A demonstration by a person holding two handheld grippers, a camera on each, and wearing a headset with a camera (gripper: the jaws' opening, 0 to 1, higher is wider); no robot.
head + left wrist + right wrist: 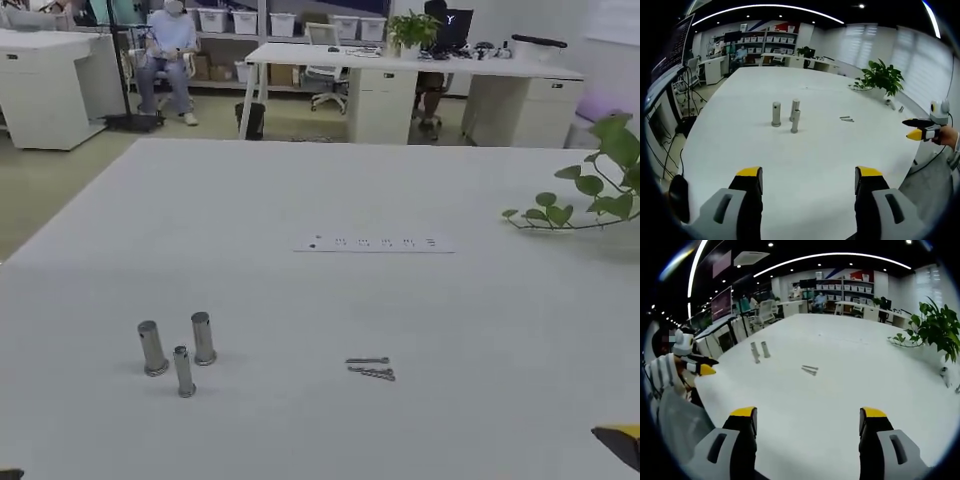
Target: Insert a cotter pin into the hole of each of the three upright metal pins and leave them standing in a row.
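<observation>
Three short upright metal pins [180, 352] stand in a tight cluster on the white table [330, 300], left of centre. Several small cotter pins [370, 367] lie flat to their right. In the left gripper view the metal pins [789, 115] and cotter pins [846, 119] are well ahead of my left gripper [810, 177], which is open and holds nothing. My right gripper [808, 415] is open too, at the table's near edge, with the cotter pins [809, 370] ahead and the metal pins [760, 351] further left. A yellow-tipped fingertip [618, 440] shows at the bottom right of the head view.
A thin white label strip [375, 244] lies mid-table beyond the parts. A leafy plant [590, 190] hangs over the table's right edge. Desks, shelves and a seated person [170, 60] are far behind. The other gripper [920, 131] hovers off the table's right side.
</observation>
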